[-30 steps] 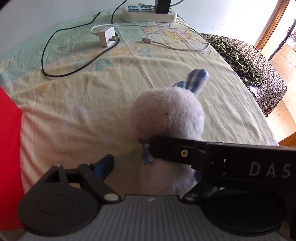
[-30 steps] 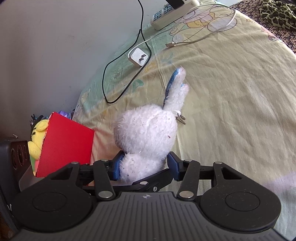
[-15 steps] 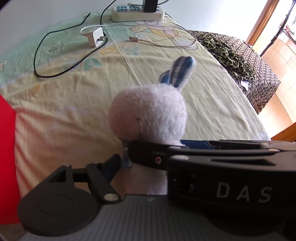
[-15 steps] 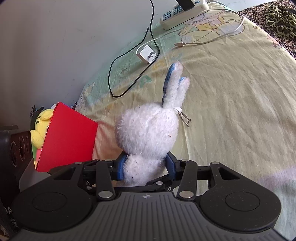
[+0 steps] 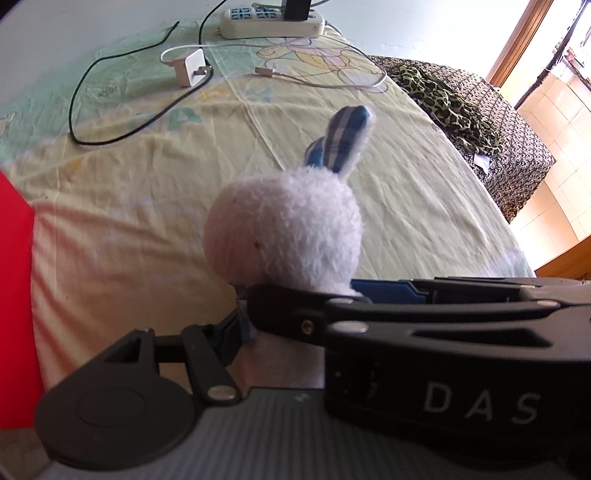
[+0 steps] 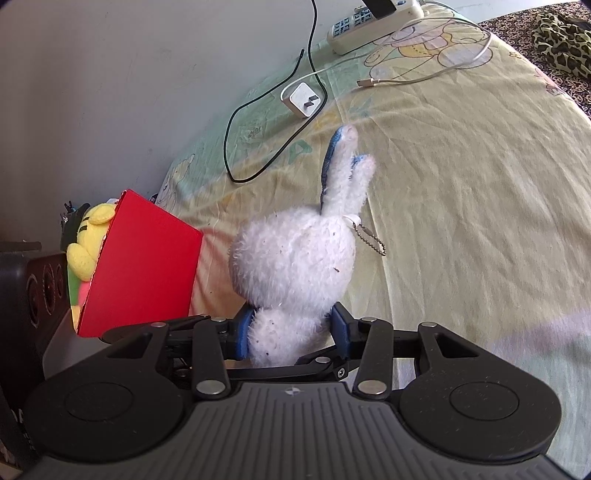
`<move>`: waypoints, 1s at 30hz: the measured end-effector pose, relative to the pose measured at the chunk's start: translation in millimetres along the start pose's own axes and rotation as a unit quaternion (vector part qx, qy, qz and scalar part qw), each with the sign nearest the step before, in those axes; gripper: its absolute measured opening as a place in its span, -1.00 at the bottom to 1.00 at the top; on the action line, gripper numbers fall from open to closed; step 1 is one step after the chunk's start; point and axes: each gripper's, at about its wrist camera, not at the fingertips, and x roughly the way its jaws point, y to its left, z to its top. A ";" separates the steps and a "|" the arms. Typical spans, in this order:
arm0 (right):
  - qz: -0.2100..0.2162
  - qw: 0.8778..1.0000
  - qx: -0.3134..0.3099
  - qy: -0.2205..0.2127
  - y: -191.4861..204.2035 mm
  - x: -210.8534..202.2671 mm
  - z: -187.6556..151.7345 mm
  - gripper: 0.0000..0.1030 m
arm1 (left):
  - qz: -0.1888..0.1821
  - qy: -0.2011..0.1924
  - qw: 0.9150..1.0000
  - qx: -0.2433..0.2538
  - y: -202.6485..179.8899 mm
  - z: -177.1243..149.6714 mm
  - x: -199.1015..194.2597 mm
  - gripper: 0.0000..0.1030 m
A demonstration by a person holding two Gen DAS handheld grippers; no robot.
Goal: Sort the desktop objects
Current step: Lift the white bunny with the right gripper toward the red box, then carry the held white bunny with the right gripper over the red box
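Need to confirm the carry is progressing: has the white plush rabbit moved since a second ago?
Yes. In the right wrist view the white plush rabbit, clamped by the right gripper, sits closer to the red box than before.

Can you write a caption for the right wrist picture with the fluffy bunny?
Right gripper shut on the white plush bunny, beside a red box holding a yellow plush toy.

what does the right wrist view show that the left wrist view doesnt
Only the right wrist view shows the yellow plush toy behind the red box, the bunny's ball chain, and the right tool clamped on the white plush bunny. Only the left wrist view shows the tiled floor and the left tool's finger. Both show the bunny, box, white charger, power strip and sheet.
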 end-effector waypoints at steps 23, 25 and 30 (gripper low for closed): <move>0.016 1.000 -0.005 0.011 14.4 -8.0 -26.5 -0.10 | 0.014 0.004 1.000 -0.006 0.9 -30.5 -20.7 0.16; 0.019 1.000 -0.008 0.011 17.2 -7.7 -29.3 -0.10 | 0.020 0.004 1.000 -0.003 1.2 -34.1 -23.3 0.16; 0.016 1.000 -0.012 0.006 25.5 -7.7 -35.2 -0.10 | 0.021 0.003 1.000 0.001 6.7 -40.2 -29.5 0.16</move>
